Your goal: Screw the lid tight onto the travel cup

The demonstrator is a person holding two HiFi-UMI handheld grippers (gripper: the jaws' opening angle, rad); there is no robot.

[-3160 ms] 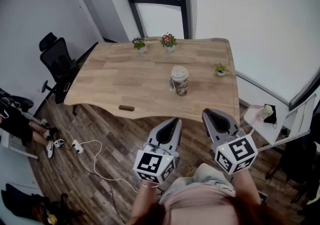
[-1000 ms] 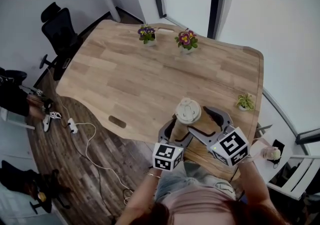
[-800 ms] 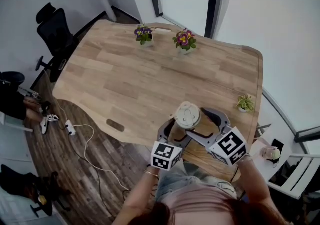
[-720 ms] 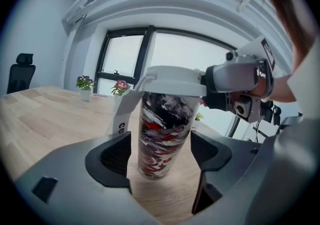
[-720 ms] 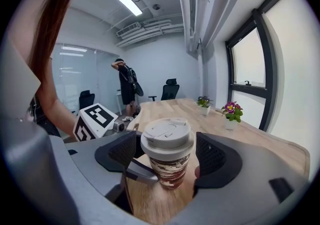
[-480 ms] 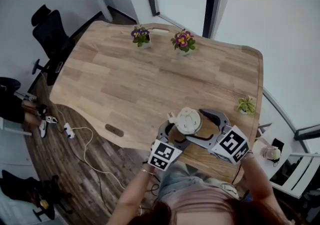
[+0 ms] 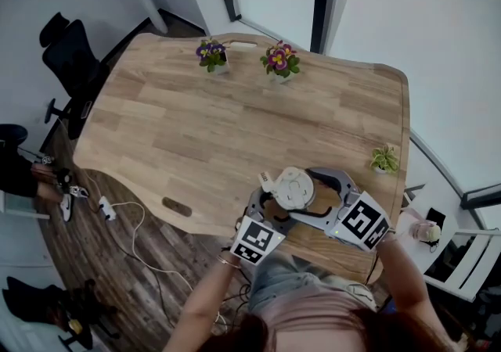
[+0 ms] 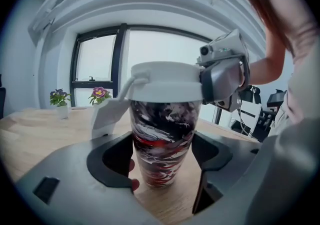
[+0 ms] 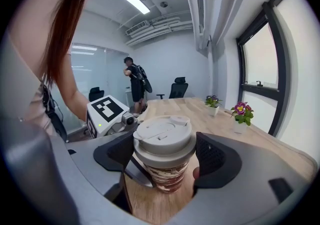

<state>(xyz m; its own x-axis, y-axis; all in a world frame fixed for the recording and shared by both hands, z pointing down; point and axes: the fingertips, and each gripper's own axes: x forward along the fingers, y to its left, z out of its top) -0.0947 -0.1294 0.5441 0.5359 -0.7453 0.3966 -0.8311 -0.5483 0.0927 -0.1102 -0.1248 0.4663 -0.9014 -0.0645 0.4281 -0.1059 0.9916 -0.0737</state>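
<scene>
Now the cup (image 8: 162,144) stands upright on the table (image 7: 196,123), at about 5 o'clock of the top and near the front edge. The lid (image 9: 162,136) sits on it.

The left gripper (image 8: 163,159) comes in from 7 o'clock and straddles the cup's body low down. Its jaws have just been opening and stand very wide, with a sliver of gap showing at the right pad, so I judge nothing is gripped. The right gripper (image 9: 165,156) comes in from 4 o'clock with the lid between its jaws. They have just been opening too and stand very wide, the pads close beside the rim but not seen pressing.

Several things could go wrong from here:
- If the left jaws close weakly, the cup will likely spin with the lid and the thread never tightens.
- An off-centre squeeze so near the edge could tip the cup or push it off.
- The flap (image 8: 107,114) hangs loose at 9 o'clock of the lid and could snag a jaw during the twist.
- A tilted right grip might cross the thread.

Three seconds ago both grippers hang over the floor, well apart from the cup. A second ago they already flank it, but no flap shows at the lid's side.
</scene>
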